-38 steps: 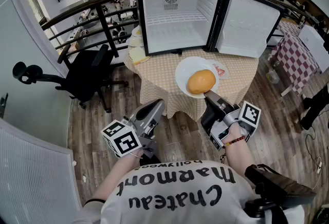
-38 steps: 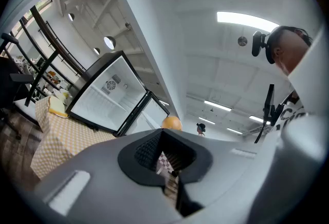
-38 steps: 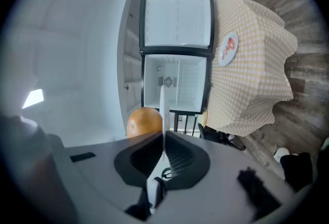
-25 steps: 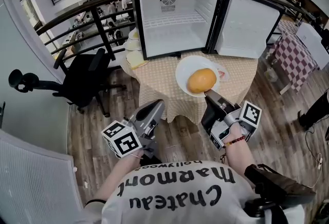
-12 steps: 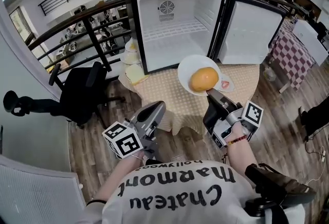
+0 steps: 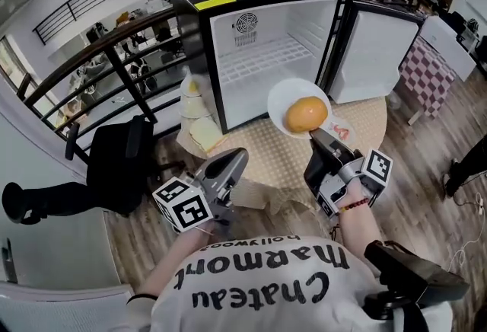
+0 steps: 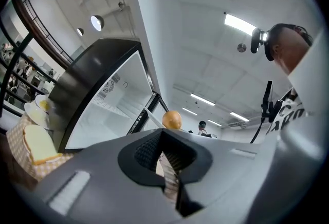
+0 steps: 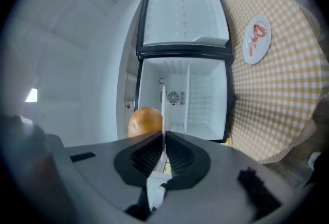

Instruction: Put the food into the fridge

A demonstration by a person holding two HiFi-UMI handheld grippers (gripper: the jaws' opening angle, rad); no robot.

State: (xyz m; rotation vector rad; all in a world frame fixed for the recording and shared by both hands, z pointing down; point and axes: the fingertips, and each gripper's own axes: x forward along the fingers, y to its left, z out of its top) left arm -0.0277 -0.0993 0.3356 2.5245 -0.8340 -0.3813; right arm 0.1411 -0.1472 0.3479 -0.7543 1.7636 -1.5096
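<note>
A black mini fridge (image 6: 259, 56) stands on the round table with its door (image 6: 373, 52) swung open to the right, and its white inside is bare. My right gripper (image 6: 313, 137) is shut on the rim of a white plate (image 6: 280, 98) carrying an orange bun (image 6: 305, 113), held in the air in front of the fridge opening. In the right gripper view the plate (image 8: 163, 110) shows edge-on between the jaws, with the bun (image 8: 145, 122) to its left. My left gripper (image 6: 237, 156) hangs lower left, shut with nothing in it.
The table (image 6: 259, 151) has a checked cloth. A small plate with red food (image 6: 339, 129) lies under the held plate. Stacked plates (image 6: 194, 94) and a slice of bread (image 6: 202, 132) sit left of the fridge. A black office chair (image 6: 114, 163) and a railing (image 6: 114, 56) stand to the left.
The plate with the bun has risen off the table toward the fridge opening, still held by my right gripper. The view has moved closer to the fridge. My left gripper has barely moved.
</note>
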